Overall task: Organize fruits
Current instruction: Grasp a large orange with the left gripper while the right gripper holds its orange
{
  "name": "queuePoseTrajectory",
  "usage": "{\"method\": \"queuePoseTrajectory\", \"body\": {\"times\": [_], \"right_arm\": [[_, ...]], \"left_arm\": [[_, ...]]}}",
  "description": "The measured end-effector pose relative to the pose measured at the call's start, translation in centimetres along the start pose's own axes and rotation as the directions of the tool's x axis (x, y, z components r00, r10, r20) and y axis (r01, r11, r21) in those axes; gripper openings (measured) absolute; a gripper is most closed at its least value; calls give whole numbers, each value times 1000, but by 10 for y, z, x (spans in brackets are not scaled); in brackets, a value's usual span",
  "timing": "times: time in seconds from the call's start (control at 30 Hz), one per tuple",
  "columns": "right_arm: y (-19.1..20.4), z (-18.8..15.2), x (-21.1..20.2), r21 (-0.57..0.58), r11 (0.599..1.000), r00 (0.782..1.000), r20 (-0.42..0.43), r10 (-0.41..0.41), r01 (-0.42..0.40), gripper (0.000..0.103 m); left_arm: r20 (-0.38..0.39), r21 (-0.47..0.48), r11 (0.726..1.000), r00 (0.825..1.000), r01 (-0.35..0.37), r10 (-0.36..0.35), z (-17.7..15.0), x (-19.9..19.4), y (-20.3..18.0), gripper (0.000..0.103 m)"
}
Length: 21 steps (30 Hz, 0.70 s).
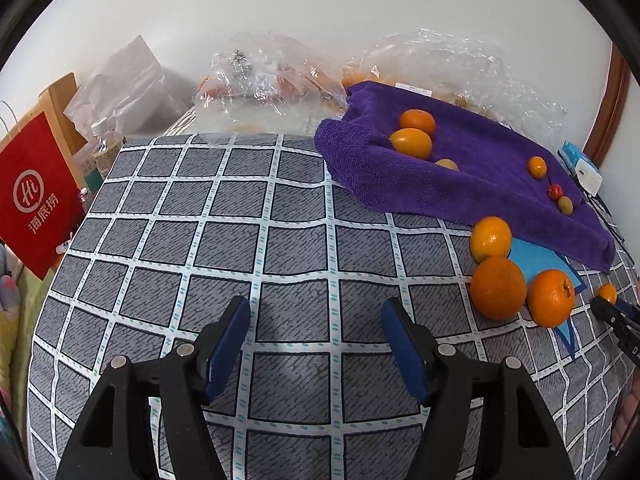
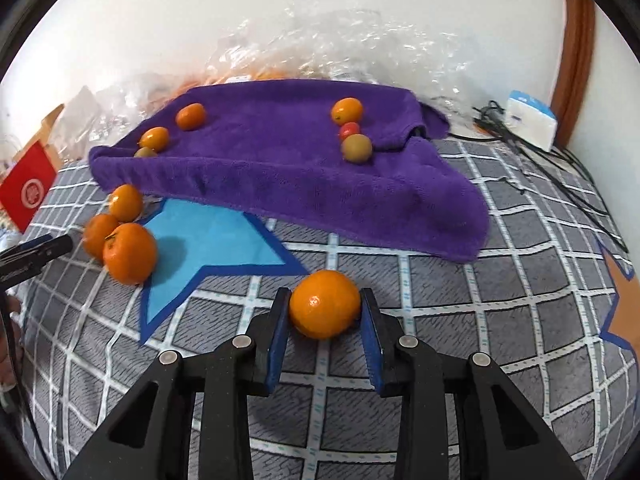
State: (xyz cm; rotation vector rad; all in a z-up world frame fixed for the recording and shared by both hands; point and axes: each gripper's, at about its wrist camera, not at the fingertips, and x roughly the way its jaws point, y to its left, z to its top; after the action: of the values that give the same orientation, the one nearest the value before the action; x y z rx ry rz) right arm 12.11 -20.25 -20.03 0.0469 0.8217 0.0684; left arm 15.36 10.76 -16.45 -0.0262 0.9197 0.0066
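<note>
**Right gripper around a mandarin, left gripper idle over the bedcover**

Right gripper (image 2: 325, 304): fingers sit either side of a mandarin (image 2: 325, 303) that lies on the checked grey bedcover (image 2: 460, 320). Left pad touches the fruit; the right pad looks just at its skin, so firm clamping cannot be confirmed. The mandarin lies just beside the tip of a blue star patch (image 2: 208, 240) and in front of the purple towel (image 2: 300, 168).

Left gripper (image 1: 316, 320): jaws wide apart, nothing between them, only bedcover below.

Cluster of three mandarins (image 1: 498, 288) sits touching each other at the front edge of the towel, partly on the blue patch; same cluster shows at left in the right wrist view. The right gripper's tip (image 1: 612, 312) appears at the right edge of the left wrist view with the small orange fruit beside it.

On the towel: two orange fruits (image 2: 191, 116) and a half-hidden yellowish one near the left fold. At the right side, a small orange (image 2: 347, 110), a red cherry tomato (image 2: 349, 129) and a green-brown fruit (image 2: 357, 148) sit in a short line, touching or nearly so.

Behind the towel: crumpled clear plastic bags (image 1: 272, 80) against the wall. Red paper bag (image 1: 34, 196) and a plastic bottle (image 1: 105, 146) at far left. White box (image 2: 530, 120) and black cables (image 2: 532, 160) at far right.
</note>
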Motion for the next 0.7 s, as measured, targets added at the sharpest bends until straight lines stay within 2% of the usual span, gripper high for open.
{"method": "queuePoseTrajectory", "body": {"times": [0.13,0.37,0.43,0.53,0.7], "right_arm": [[-2,0,0,19,1000,1000,3,-14,14,33],[-9,1,0,42,997,998,6,-64,63,33],[-10,1,-2,42,996,997,15,-78,77,33],[-12,0,-3,50,995,996,19,-87,86,33],[-19,0,-3,85,992,995,17,-93,92,33]], "left_arm": [[-5,15,1000,1000,-25,25,0,1,-2,67],[-21,37,999,1000,5,-4,2,0,-6,66],[-36,38,998,998,56,-55,4,-6,-12,65],[-16,47,986,987,163,-162,10,-19,-27,67],[-3,117,964,971,237,-239,12,-26,-58,67]]}}
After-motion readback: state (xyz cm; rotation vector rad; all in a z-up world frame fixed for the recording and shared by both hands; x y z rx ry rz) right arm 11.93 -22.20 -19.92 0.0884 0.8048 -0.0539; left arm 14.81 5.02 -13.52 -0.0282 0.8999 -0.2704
